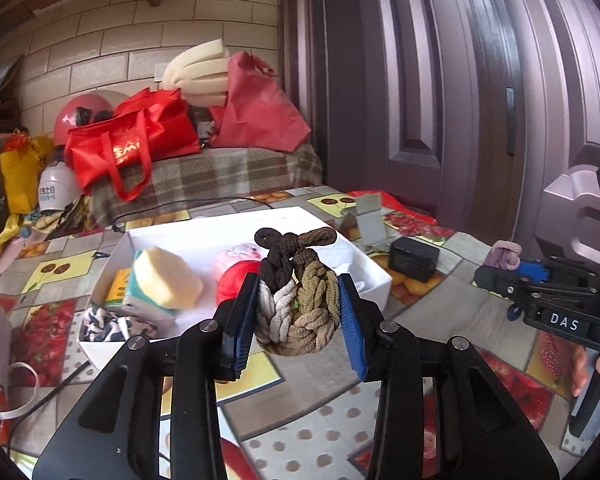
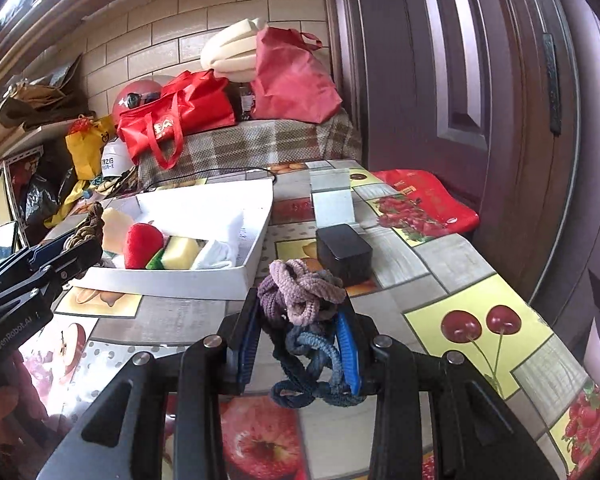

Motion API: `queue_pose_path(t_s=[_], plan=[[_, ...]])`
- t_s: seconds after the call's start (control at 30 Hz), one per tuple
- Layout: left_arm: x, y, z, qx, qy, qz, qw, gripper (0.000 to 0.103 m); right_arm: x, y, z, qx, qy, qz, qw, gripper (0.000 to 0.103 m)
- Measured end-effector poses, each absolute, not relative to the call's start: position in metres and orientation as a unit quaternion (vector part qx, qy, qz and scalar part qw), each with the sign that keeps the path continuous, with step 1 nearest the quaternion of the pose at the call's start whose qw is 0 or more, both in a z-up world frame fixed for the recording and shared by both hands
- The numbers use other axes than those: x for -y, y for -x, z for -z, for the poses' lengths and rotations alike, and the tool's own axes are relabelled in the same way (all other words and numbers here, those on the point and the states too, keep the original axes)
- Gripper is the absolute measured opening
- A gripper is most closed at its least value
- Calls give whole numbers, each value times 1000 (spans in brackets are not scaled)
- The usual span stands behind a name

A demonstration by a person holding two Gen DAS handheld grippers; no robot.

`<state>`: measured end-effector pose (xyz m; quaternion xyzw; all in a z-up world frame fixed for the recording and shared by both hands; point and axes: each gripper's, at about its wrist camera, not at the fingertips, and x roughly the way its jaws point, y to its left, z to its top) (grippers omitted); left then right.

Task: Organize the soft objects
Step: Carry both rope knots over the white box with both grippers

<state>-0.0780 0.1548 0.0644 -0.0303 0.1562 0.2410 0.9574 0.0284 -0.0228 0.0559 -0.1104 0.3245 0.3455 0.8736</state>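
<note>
My box [image 2: 256, 258] sits on the table [image 2: 460, 264], sponges [image 2: 182, 252] inside; a small case [image 2: 342, 254] lies just right of it (bags [image 2: 180, 116] pile up on the bench behind).

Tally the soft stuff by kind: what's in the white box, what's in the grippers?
Sponges in the white box: 2 (pale one, yellow-green one)
Red plush toy: 1
White cloth: 1
Patterned cloth: 1
Hair-tie bundles: 2 (brown, purple-blue), one per gripper
Total: 7
</note>
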Motion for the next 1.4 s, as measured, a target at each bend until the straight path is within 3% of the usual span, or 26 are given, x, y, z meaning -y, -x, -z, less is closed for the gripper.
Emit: queue_pose_path(t_s=[0.63,1.03,1.4], plan=[[-235,75,-52,-192,94,-292,932,38,-72,-36,-35,-333,71,-400,851,36],[-270,60,-50,-205,120,-309,921,38,-107,-68,-12,-406,36,-396,823,36],[-296,44,-51,-213,117,-340,908,39,-138,-82,-10,-384,61,-377,841,36]])
